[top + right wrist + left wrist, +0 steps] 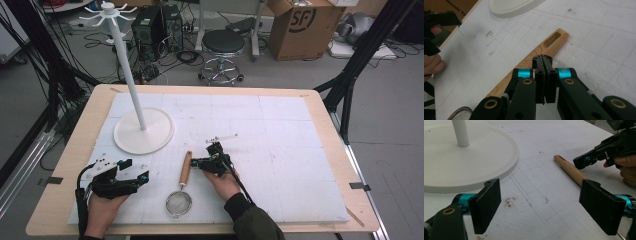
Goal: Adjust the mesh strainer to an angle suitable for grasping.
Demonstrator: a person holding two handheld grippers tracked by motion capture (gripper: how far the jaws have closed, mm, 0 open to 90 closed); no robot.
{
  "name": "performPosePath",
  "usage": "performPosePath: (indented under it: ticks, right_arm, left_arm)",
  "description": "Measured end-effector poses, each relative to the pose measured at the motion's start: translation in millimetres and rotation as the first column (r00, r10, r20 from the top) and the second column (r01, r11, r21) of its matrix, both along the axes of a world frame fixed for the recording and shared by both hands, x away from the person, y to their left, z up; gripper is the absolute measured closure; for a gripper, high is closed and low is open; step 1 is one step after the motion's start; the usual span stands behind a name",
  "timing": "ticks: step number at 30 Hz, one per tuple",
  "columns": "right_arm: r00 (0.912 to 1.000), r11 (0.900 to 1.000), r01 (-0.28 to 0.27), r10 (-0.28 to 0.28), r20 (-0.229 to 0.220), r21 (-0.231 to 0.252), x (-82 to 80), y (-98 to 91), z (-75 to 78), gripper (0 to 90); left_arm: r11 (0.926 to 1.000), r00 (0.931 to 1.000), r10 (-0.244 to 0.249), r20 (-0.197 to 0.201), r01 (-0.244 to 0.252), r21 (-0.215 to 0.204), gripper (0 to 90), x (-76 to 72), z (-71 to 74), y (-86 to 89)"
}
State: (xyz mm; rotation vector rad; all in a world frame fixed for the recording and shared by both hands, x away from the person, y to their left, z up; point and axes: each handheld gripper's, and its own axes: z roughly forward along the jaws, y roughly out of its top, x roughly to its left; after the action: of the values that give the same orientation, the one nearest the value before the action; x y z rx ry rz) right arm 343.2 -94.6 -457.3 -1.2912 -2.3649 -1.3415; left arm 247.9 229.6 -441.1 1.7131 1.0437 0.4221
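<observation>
A small strainer lies on the white mat with its wooden handle (185, 169) pointing away from me and its mesh bowl (178, 203) near the front edge. My right gripper (195, 162) is shut with nothing between its jaws. Its tips sit just right of the handle in the high view. In the right gripper view the shut tips (545, 60) overlap the slotted handle (549, 47); whether they touch it I cannot tell. My left gripper (135, 170) rests left of the strainer with its jaws open (541, 186) and nothing between them. The handle (570, 170) and the right gripper (584, 161) lie beyond it.
A white hook stand rises from a round base (143, 131) at the mat's left; its pole (127, 70) ends in a ring of hooks. The base (474, 157) lies close ahead of my left gripper. A stool (222, 45) and a cardboard box (305, 25) stand beyond the table.
</observation>
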Motion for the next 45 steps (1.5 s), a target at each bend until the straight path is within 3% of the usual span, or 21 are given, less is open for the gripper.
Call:
performPosePath:
  ticks: [11,13,22,29,37,40,45]
  right_arm:
    - [0.9999,0.9995,-0.014,0.014,0.000,-0.029,-2.2,5.6,0.5,89.8]
    - [0.9995,0.9982,-0.028,0.029,0.016,-0.053,-6.7,7.0,0.7,89.8]
    - [0.9972,0.9946,-0.075,0.075,-0.006,-0.072,-28.9,7.7,-0.2,89.8]
    - [0.9889,0.9879,-0.146,0.144,-0.038,-0.054,-54.9,4.2,-0.8,89.9]
    - [0.9829,0.9838,-0.176,0.174,-0.060,-0.032,-56.3,11.0,-2.1,89.9]
    - [0.9758,0.9777,-0.209,0.207,-0.071,-0.024,-60.6,17.1,-2.5,89.9]
    - [0.9714,0.9732,-0.228,0.226,-0.073,-0.027,-65.1,25.1,-2.1,89.9]
  left_arm:
    - [1.0000,1.0000,0.000,0.001,0.000,0.002,18.3,-0.4,0.3,0.4]
    - [1.0000,1.0000,-0.001,0.001,0.001,0.001,18.3,-0.6,0.2,0.5]
    - [1.0000,1.0000,0.004,0.002,-0.004,0.003,18.3,-1.4,0.0,0.3]
    - [1.0000,1.0000,0.005,0.000,-0.005,0.007,18.4,-1.3,-0.2,0.2]
    - [0.9999,1.0000,0.004,-0.004,-0.004,0.013,18.4,-0.1,-0.7,-1.5]
    - [0.9999,1.0000,0.001,-0.001,-0.001,0.015,18.3,-0.5,-0.6,-1.4]
    - [0.9999,1.0000,0.003,-0.002,-0.003,0.013,18.3,-0.7,-0.5,-0.2]
